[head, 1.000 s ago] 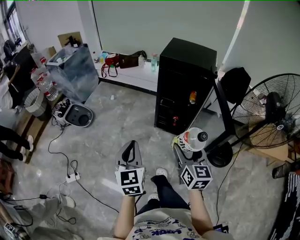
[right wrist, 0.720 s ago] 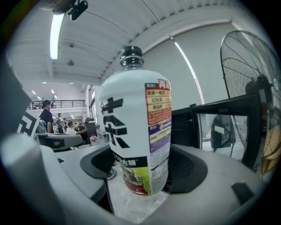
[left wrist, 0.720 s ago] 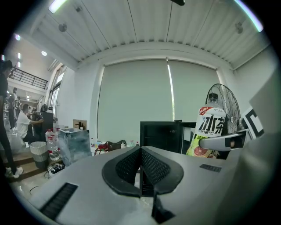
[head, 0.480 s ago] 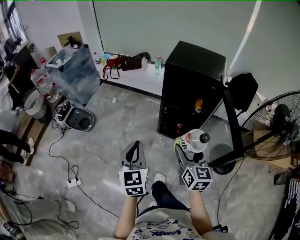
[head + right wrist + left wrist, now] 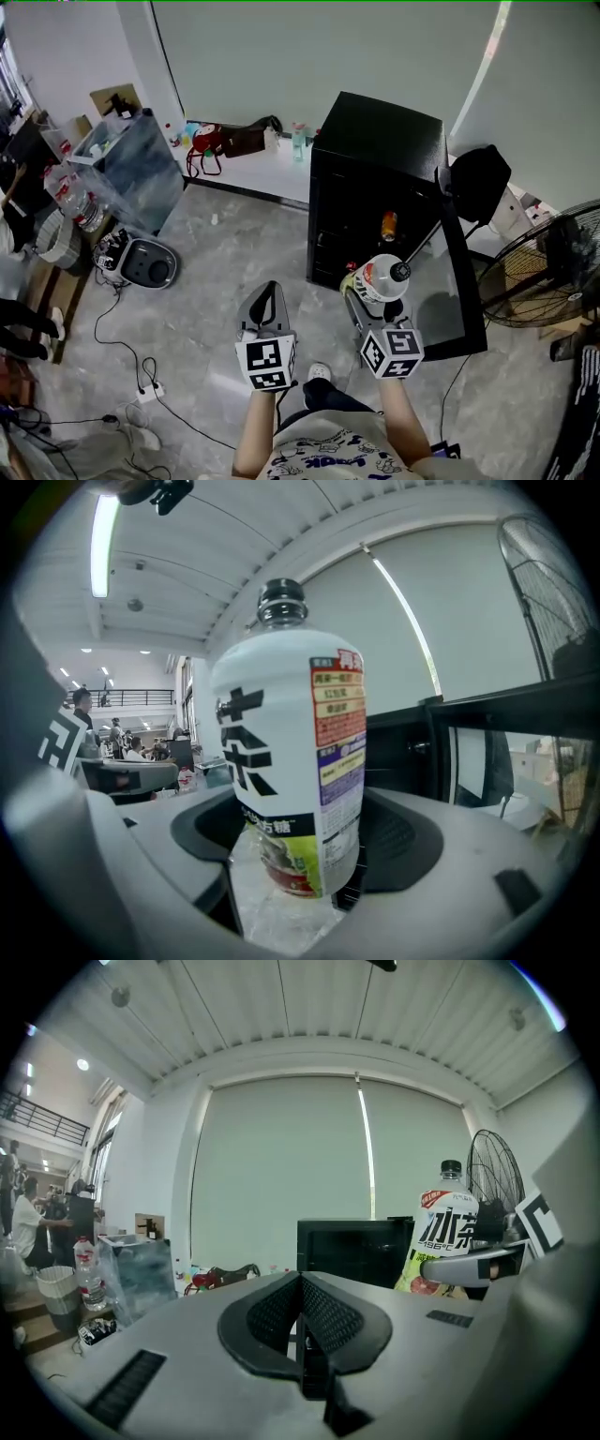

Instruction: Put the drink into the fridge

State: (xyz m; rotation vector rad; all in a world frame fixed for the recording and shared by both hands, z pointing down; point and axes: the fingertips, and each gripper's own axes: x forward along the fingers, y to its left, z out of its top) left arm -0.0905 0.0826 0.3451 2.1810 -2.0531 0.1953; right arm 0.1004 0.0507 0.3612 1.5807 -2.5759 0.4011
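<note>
A grey marbled floor (image 5: 234,225) fills the room, under a pale wall and drawn roller blind. A low white ledge (image 5: 277,169) along the wall carries bags and small bottles. At the left stand a clear plastic box (image 5: 131,164) and a round grey appliance (image 5: 148,267), with cables (image 5: 120,323) trailing to a power strip (image 5: 148,392).

The black fridge (image 5: 380,141) stands ahead against the wall. Its door (image 5: 457,253) is swung open to the right, and an orange container (image 5: 388,225) shows on a shelf inside. A standing fan (image 5: 553,262) is just right of the door. The floor between the person and the open fridge is bare.

The drink bottle (image 5: 291,752) stands upright in the right gripper (image 5: 373,295), whose jaws are spread wide and clamped on its lower part, in front of the fridge opening. It has a black cap, a white label with bold black characters, and green and red print near its clear base. The left gripper (image 5: 268,291) has its jaws pressed together on nothing.
</note>
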